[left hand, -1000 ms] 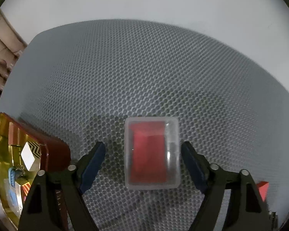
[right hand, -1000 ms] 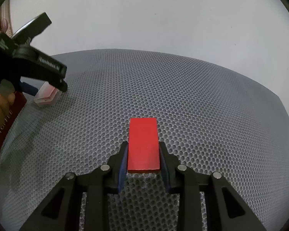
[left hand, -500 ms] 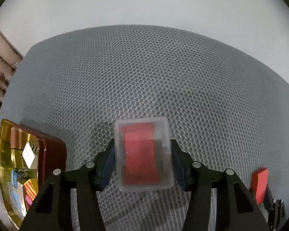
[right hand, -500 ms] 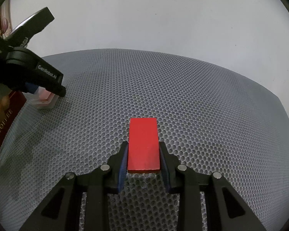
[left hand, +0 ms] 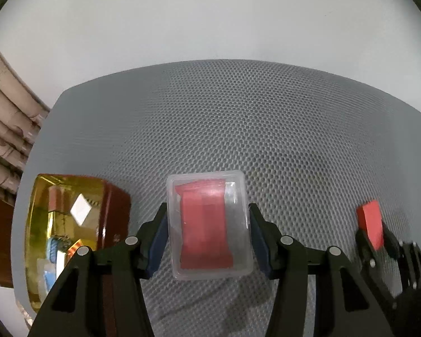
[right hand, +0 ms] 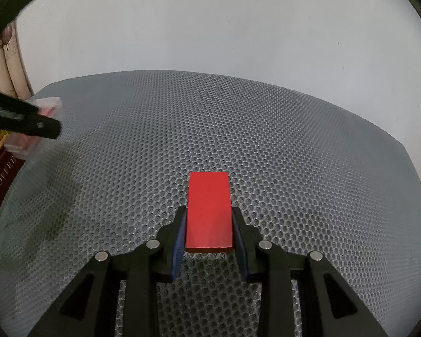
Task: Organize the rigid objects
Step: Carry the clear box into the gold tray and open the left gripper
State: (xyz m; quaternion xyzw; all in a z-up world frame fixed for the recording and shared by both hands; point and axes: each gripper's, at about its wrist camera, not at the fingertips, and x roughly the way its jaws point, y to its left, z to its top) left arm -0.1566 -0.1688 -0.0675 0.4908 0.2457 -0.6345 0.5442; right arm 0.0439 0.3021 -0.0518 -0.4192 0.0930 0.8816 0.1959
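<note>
Grey bumpy mesh covers the tabletop [left hand: 238, 118]. One clear plastic box [left hand: 209, 227] with red pieces inside sits tight between the pads of the left hand-held gripper [left hand: 207, 236], at 6 o'clock in the left view. One flat red block [right hand: 209, 210] is squeezed by the right hand-held gripper [right hand: 209, 233]. One shiny gold tin [left hand: 61, 224] sits at 8 o'clock.

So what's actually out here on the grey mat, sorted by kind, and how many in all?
Loose red block, held in the right gripper: 1
Clear plastic box with red pieces inside, held in the left gripper: 1
Dark red tin with a shiny gold inside, holding small items: 1
Total: 3 things on or over the grey mat.
</note>
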